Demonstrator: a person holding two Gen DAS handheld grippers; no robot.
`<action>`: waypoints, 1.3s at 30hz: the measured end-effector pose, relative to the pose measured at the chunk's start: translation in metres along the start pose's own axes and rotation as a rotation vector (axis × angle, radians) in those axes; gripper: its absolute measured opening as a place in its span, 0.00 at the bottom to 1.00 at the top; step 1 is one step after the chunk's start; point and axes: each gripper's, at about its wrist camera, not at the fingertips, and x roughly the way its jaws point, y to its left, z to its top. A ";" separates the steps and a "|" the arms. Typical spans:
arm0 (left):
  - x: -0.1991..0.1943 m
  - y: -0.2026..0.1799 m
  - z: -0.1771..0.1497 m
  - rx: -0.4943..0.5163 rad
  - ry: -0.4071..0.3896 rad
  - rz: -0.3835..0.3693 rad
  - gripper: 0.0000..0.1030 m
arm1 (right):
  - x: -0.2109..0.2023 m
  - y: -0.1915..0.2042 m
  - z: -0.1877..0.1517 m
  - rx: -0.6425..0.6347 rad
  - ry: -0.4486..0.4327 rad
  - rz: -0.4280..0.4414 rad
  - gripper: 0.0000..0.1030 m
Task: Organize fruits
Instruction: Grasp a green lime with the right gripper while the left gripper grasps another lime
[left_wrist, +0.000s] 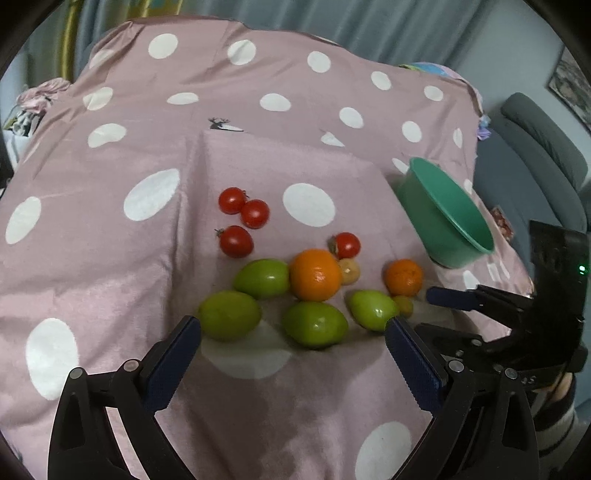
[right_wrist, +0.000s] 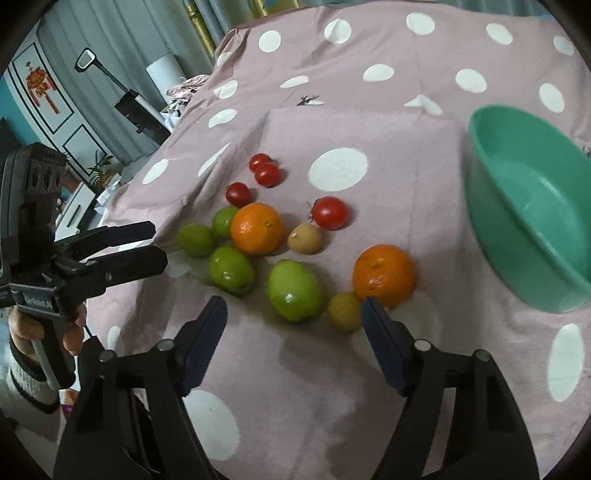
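Observation:
Fruit lies loose on a pink polka-dot cloth (left_wrist: 110, 221): several red tomatoes (left_wrist: 235, 240), two oranges (left_wrist: 314, 274) (right_wrist: 383, 274), several green fruits (left_wrist: 314, 324) (right_wrist: 294, 290) and small yellowish fruits (right_wrist: 304, 238). A green bowl (right_wrist: 532, 206) stands empty at the right; it also shows in the left wrist view (left_wrist: 447, 214). My left gripper (left_wrist: 293, 325) is open and empty, just short of the green fruits. My right gripper (right_wrist: 293, 308) is open and empty, its fingers flanking a green fruit and a small yellowish one (right_wrist: 344, 311).
The cloth-covered surface drops off at the left and right edges. A grey sofa (left_wrist: 535, 155) is beyond the right edge. Furniture and a white lamp (right_wrist: 162, 74) stand beyond the left edge.

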 end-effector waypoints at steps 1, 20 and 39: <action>0.000 -0.001 0.000 0.006 -0.002 -0.005 0.97 | 0.002 0.001 -0.001 -0.005 0.002 0.008 0.68; 0.041 -0.021 0.007 0.086 0.127 -0.030 0.69 | 0.038 0.018 0.020 -0.226 0.116 -0.059 0.42; 0.070 -0.029 0.009 0.141 0.208 0.055 0.51 | 0.046 0.012 0.018 -0.198 0.110 -0.031 0.37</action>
